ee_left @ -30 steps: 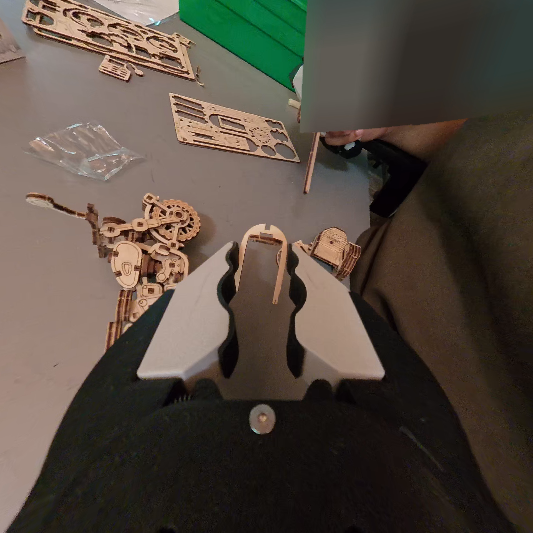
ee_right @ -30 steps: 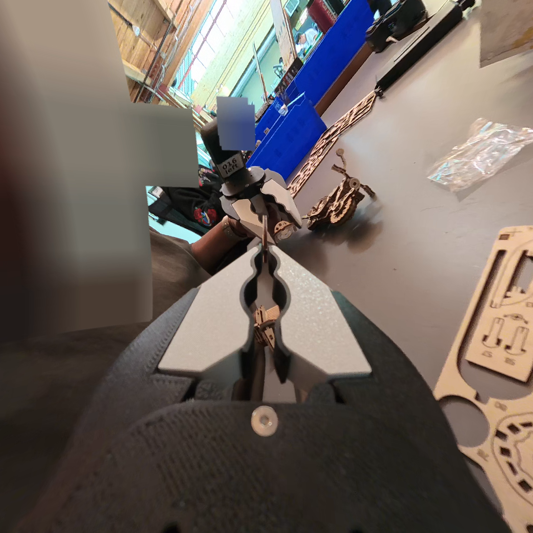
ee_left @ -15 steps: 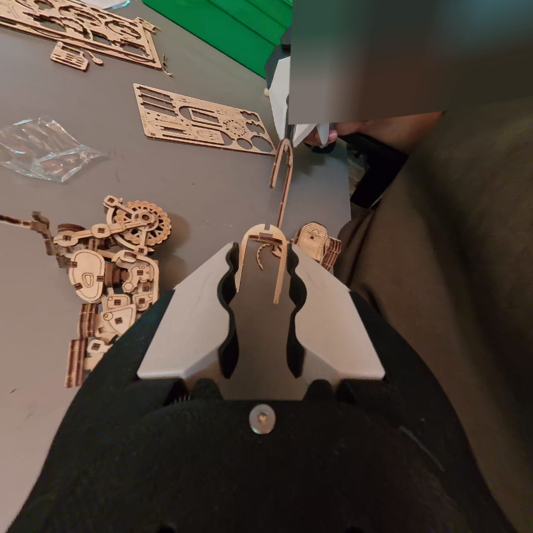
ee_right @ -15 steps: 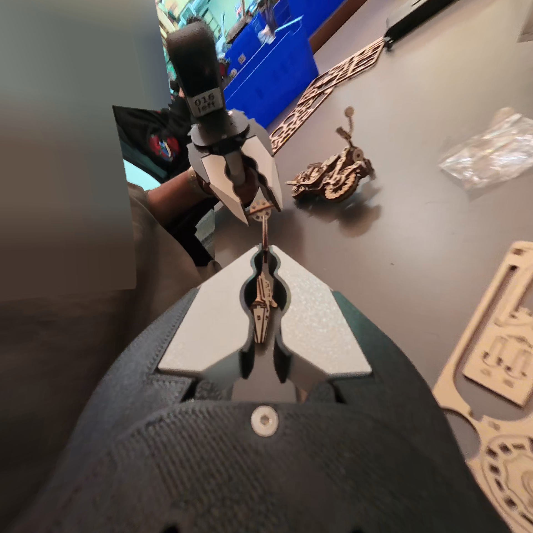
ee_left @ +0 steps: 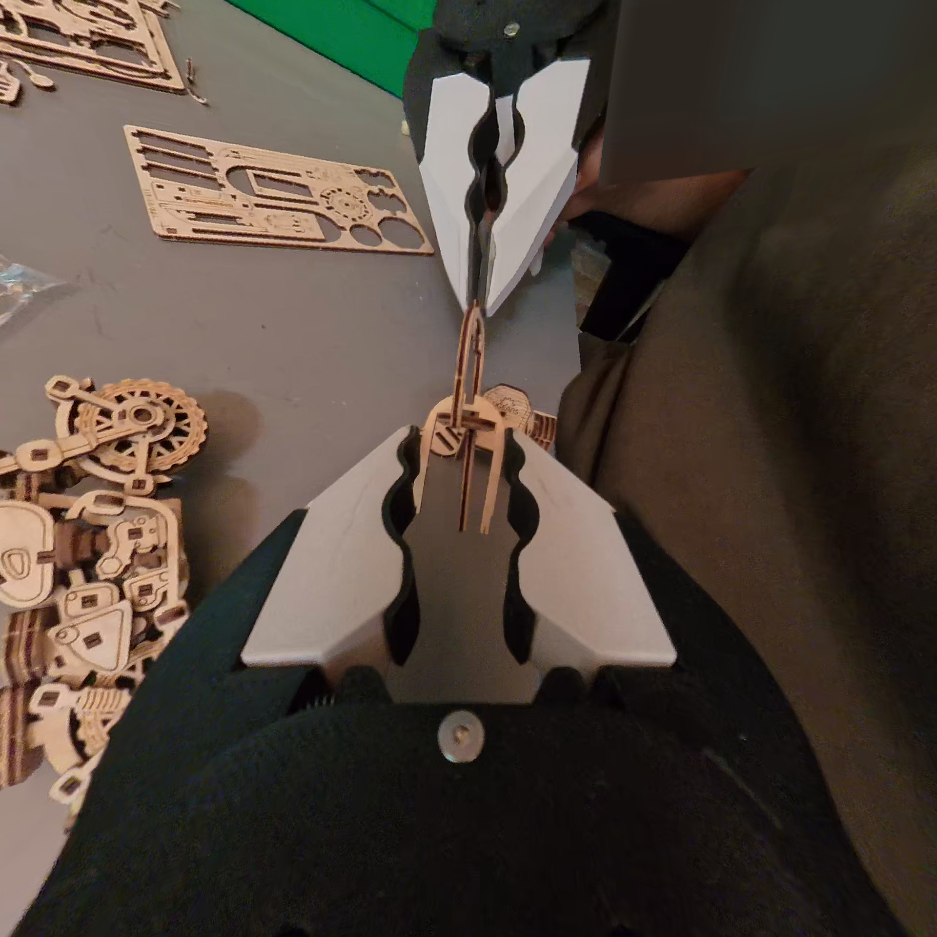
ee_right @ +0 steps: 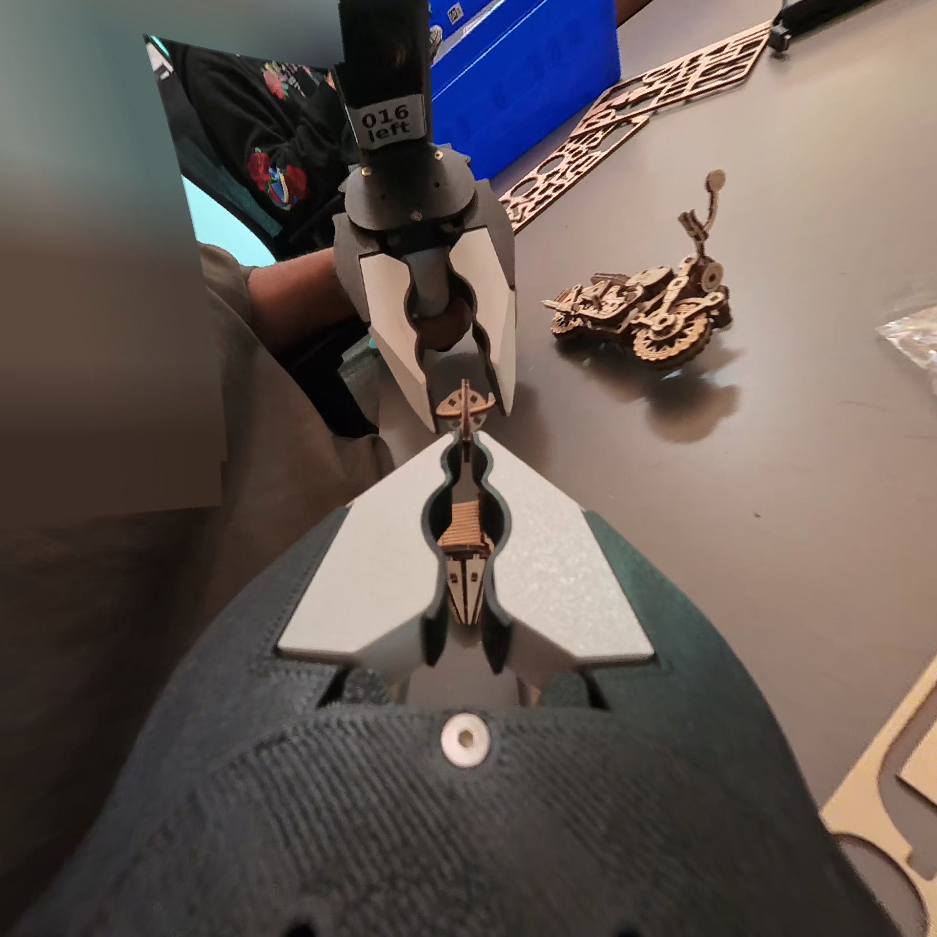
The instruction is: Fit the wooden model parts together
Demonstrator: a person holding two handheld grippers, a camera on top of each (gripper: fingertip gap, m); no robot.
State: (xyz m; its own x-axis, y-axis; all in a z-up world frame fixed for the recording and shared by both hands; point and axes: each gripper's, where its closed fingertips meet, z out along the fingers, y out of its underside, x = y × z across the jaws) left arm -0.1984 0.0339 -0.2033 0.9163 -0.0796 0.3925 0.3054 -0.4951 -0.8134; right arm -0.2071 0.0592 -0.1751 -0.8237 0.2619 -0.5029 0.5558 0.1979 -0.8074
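Note:
My left gripper [ee_left: 459,436] is shut on a flat arch-shaped wooden part [ee_left: 446,436], its pads pressing the part's two legs. My right gripper [ee_left: 474,304] comes in from the top of the left wrist view, shut on a narrow arched wooden part [ee_left: 469,355] seen nearly edge on. That part crosses the top of the arch-shaped part, with one leg running down through it. In the right wrist view my right gripper [ee_right: 465,437] pinches the narrow part [ee_right: 464,405] at the fingertips. The left gripper [ee_right: 469,416] faces it, holding the arch-shaped part [ee_right: 448,405].
A part-built wooden motorcycle [ee_left: 101,507] [ee_right: 654,309] lies on the grey table [ee_left: 304,329]. Cut-out wooden sheets [ee_left: 268,203] [ee_right: 887,786] lie flat. A small ribbed wooden piece [ee_left: 517,410] sits under the grippers. There is a green box [ee_left: 355,35], a blue box [ee_right: 522,76], a plastic bag [ee_right: 912,339] and a person's clothing [ee_left: 760,456]. My left gripper's tips are some 10 centimetres from the part-built wooden motorcycle [ee_left: 101,507]. It turns up in the right wrist view [ee_right: 637,299] as well.
My right gripper has moved towards the left one with its narrow part, which now crosses into the arch-shaped part. Both grasps have stayed the same.

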